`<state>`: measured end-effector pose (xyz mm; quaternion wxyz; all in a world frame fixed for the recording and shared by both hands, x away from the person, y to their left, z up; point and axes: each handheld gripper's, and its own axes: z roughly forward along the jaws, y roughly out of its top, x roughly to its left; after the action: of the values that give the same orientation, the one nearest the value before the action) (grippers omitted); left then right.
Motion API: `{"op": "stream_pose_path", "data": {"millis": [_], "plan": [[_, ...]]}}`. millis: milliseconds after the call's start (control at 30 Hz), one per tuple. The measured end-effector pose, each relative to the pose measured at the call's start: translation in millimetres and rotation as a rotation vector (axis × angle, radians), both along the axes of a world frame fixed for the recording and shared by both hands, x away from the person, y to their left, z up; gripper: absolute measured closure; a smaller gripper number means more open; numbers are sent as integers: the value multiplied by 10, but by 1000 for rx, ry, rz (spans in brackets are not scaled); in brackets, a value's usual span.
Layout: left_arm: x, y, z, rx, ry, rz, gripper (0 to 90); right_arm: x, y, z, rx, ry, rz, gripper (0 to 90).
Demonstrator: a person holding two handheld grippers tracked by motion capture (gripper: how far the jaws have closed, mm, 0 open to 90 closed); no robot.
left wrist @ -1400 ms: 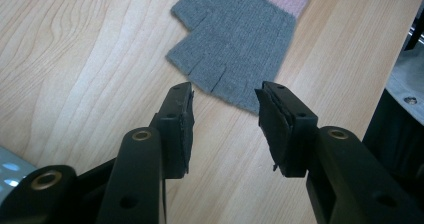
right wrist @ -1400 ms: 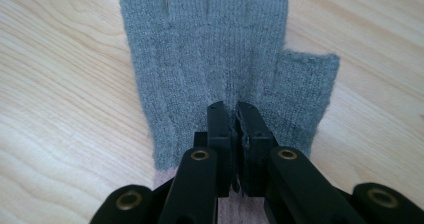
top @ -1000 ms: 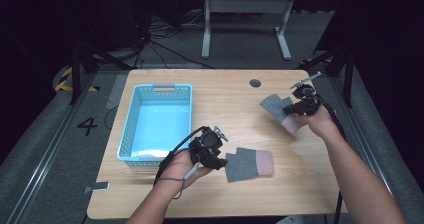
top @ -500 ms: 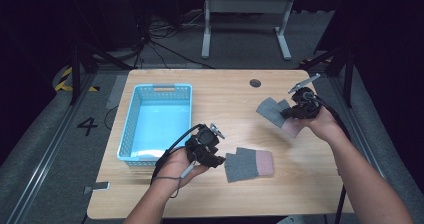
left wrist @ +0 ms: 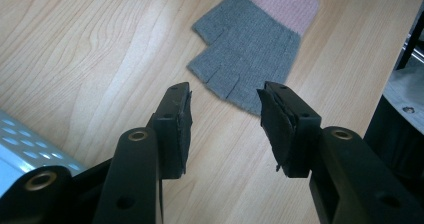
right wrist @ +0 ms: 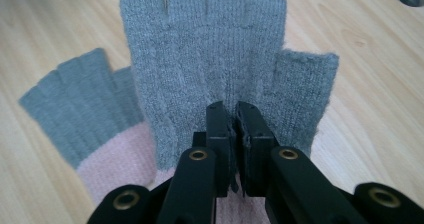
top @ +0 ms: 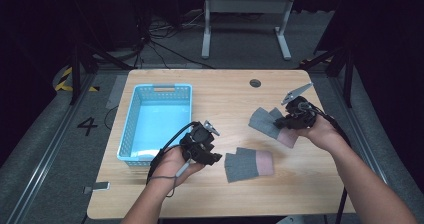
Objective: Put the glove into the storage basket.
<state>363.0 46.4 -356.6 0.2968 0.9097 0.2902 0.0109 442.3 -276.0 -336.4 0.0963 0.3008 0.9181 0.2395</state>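
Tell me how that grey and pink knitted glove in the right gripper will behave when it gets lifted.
The glove is thin knit, so it will likely droop limply from the right gripper, whose jaws pinch its palm. It looks light. Another glove beside it may drag along if they overlap.

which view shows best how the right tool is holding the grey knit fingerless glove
The right gripper view: the right tool shows close up, its black jaws pinched shut on the grey knit fingerless glove near the thumb. The high view shows that glove small, hanging from the tool. The left gripper view shows a second glove flat on the table.

Dark room; grey floor (top: pixel 45 149) marked 4; metal stand (top: pixel 245 19) behind wooden table (top: pixel 300 194).
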Motion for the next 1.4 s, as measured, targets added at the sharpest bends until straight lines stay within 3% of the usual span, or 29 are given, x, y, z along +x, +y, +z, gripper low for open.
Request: {"op": "stream_pose_path", "data": {"millis": [633, 1233, 1400], "plan": [[-47, 66, -5, 4, 0, 22, 553, -295, 361, -105, 3, 14, 186, 848], [-40, 40, -25, 9, 6, 14, 552, -470, 580, -284, -26, 41, 288, 845], [-35, 38, -32, 12, 7, 12, 552, -489, 607, -346, -27, 55, 295, 845]]}}
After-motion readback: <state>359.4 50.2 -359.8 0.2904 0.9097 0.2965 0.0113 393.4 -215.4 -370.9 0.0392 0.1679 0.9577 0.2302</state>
